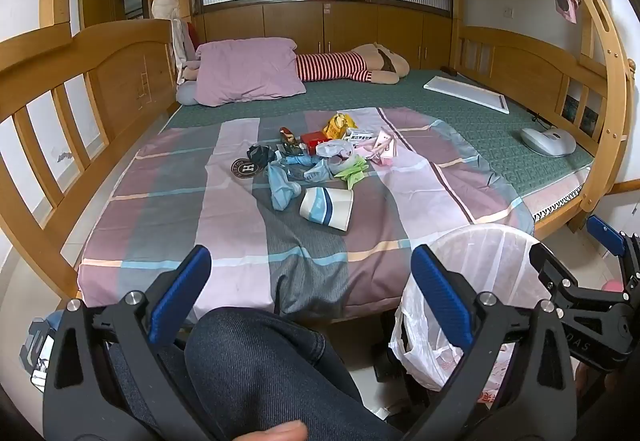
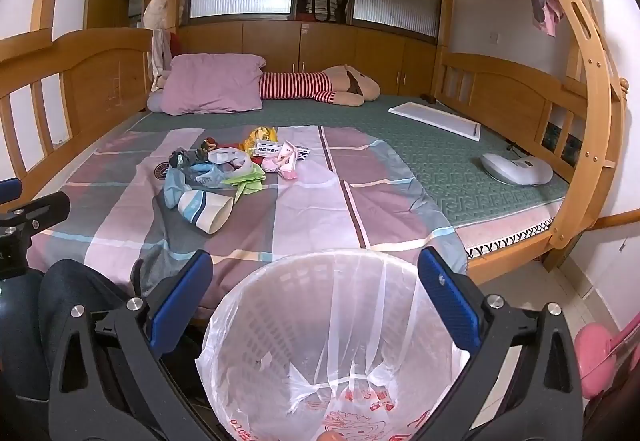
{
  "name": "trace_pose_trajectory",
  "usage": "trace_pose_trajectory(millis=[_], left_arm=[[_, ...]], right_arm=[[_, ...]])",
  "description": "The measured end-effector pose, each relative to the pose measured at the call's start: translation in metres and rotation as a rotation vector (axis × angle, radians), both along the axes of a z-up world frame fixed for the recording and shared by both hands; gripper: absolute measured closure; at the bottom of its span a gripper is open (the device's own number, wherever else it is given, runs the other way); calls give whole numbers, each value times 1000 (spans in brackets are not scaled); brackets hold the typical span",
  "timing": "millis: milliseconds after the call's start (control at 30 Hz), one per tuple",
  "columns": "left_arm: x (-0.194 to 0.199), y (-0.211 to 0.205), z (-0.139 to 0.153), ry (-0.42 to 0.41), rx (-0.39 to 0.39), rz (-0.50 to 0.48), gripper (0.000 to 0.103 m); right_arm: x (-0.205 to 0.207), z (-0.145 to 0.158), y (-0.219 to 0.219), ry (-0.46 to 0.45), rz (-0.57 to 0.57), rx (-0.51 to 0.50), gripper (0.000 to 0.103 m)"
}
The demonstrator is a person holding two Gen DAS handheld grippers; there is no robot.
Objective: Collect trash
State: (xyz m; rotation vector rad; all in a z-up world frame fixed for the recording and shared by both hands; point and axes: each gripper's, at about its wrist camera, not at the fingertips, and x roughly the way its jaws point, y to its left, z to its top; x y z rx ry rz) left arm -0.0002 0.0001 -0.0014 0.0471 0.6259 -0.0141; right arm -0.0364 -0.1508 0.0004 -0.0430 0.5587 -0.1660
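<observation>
Both grippers, left gripper (image 1: 310,281) and right gripper (image 2: 316,285), gape empty before crumpled, colourful trash (image 1: 316,165).

Each gripper, left (image 1: 310,281) and right (image 2: 316,283), has a black skeletal frame, ribbed blue finger pads (image 1: 180,287) and silver screw heads. The person's leg (image 1: 256,369) wears dark denim trousers.
</observation>
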Motion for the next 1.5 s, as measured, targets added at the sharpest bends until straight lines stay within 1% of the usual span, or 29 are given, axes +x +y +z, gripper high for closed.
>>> trace_pose_trajectory(millis=[1500], left_arm=[[-4,-1,0,6,-1,3,3]], right_arm=[[-1,-4,-8,6,-10,-3,3]])
